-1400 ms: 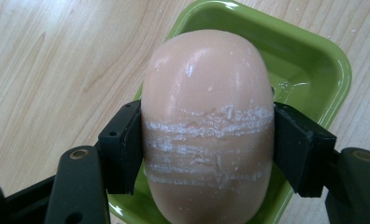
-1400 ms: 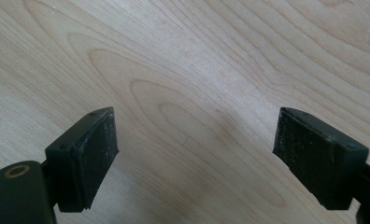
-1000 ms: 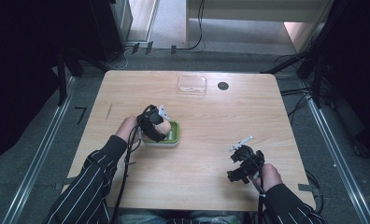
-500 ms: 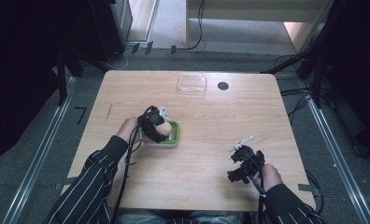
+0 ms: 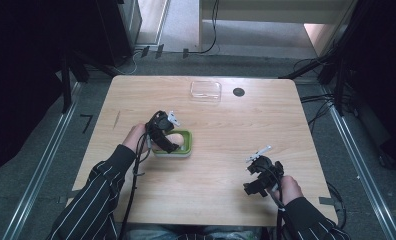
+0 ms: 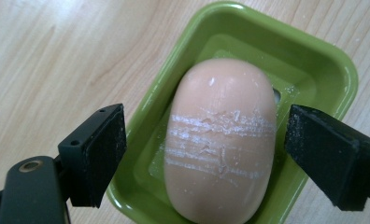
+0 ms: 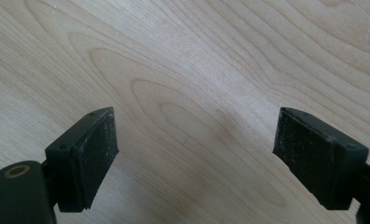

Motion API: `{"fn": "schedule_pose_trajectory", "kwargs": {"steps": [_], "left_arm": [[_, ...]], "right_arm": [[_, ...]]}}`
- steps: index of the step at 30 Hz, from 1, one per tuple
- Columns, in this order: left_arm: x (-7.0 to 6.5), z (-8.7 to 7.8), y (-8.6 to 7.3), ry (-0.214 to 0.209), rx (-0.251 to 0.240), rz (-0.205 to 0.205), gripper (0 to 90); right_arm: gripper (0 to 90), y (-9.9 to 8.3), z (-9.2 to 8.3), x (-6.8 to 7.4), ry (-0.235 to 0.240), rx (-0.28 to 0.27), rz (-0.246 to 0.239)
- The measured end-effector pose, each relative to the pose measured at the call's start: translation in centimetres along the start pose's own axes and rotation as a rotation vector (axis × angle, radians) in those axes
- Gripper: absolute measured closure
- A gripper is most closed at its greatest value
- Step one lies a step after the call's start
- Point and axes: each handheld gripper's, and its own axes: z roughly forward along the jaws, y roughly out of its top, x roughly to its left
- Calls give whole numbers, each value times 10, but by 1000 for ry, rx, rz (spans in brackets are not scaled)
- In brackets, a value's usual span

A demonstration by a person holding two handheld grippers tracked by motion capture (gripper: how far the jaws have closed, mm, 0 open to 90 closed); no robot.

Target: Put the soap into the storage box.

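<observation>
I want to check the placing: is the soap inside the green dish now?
Yes, inside. The soap lies in the green dish, whose rim surrounds it; the pads stand apart.

I can read no text, label, brand or number anywhere here, not on anything before my jaws.
</observation>
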Motion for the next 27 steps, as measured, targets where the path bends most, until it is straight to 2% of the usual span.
{"fn": "schedule_pose_trajectory", "kwargs": {"steps": [5, 9, 10, 11, 12, 16, 19, 20, 27], "left_arm": [[0, -7, -2, 28, -12, -25, 92], [-1, -16, -4, 65, -20, -61, 80], [-1, -20, -5, 77, -19, -83, 66], [-1, -20, -5, 77, -19, -83, 63], [-1, -26, -8, 92, -21, -109, 61], [0, -34, -13, 106, -23, -136, 52], [2, -41, -19, 119, -9, -160, 46], [2, -42, -23, 116, 3, -179, 46], [2, -41, -35, 112, 61, -225, 45]], "right_arm": [[143, -1, 0, -2, 1, -3, -7], [142, -1, 0, -2, 2, -3, -8], [143, 0, 0, -2, 1, -1, -8], [143, 0, 0, -2, 1, -1, -8], [143, 0, 0, -1, 1, -1, -8], [143, 0, 0, -2, 1, -1, -8], [143, 0, 0, -1, 1, -2, -7], [143, 0, 0, -1, 1, 0, -10], [143, 1, 0, -1, 3, -3, -16]]}}
